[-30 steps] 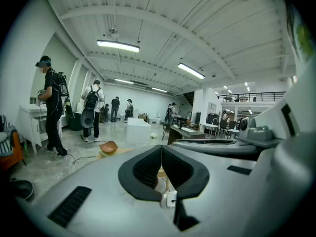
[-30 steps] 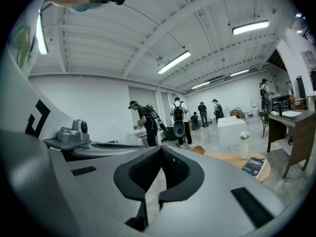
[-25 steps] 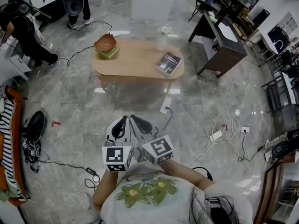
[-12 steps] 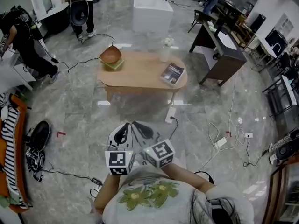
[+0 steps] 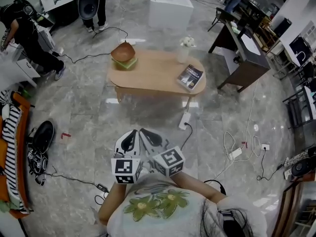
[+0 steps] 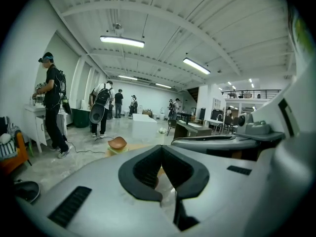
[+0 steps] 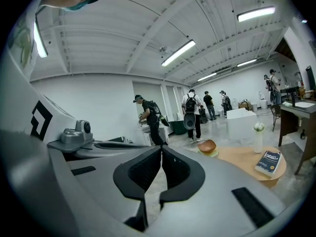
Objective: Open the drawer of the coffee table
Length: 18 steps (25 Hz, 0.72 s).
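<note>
The oval wooden coffee table [image 5: 148,75] stands across the marble floor ahead of me, well beyond both grippers; its drawer front does not show from here. On its top lie a burger-shaped object [image 5: 124,55], a white vase [image 5: 183,48] and a dark book [image 5: 190,77]. My left gripper [image 5: 132,133] and right gripper [image 5: 144,132] are held side by side close to my chest, both shut with nothing between the jaws. The right gripper view shows the table [image 7: 247,159] at right; in the left gripper view the burger shape [image 6: 117,143] peeks over the gripper body.
A power strip [image 5: 183,121] and cables [image 5: 237,142] lie on the floor between me and the table. A dark desk [image 5: 242,48] stands at right, a white block [image 5: 170,6] behind the table. People [image 5: 29,33] stand at far left. Shoes [image 5: 39,137] lie at left.
The table has slid a little down and to the right in the head view and looks slightly nearer. Both grippers stayed shut side by side and sank a little.
</note>
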### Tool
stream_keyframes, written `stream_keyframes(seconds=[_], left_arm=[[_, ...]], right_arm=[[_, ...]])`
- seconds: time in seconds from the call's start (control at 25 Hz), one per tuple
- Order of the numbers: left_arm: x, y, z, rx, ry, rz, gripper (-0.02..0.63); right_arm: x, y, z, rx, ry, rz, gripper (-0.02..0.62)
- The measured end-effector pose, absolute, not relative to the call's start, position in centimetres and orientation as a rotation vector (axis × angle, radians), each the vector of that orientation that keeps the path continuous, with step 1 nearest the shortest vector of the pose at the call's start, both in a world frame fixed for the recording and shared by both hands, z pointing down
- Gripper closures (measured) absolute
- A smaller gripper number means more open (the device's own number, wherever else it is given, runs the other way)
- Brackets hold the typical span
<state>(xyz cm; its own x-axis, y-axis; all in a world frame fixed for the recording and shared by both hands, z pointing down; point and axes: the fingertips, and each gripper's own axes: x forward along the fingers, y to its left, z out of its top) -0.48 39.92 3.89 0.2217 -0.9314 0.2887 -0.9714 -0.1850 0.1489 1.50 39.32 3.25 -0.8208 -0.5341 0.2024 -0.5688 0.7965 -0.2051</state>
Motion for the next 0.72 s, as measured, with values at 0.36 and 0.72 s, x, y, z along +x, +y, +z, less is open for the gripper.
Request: stream_keyframes(seconds=[0.36,0.72], left_arm=[[-1.3,28.5,6.8,2.192,-1.680,0.294,0.594],[-0.8,17.0,9.0,2.242,-1.596,0.419,0.594]], right_arm=[[0.5,27.9,6.2,0.867,-2.802,0.521,0.574],[1.0,16.6,8.4,0.842,-2.788,0.625,0.572]])
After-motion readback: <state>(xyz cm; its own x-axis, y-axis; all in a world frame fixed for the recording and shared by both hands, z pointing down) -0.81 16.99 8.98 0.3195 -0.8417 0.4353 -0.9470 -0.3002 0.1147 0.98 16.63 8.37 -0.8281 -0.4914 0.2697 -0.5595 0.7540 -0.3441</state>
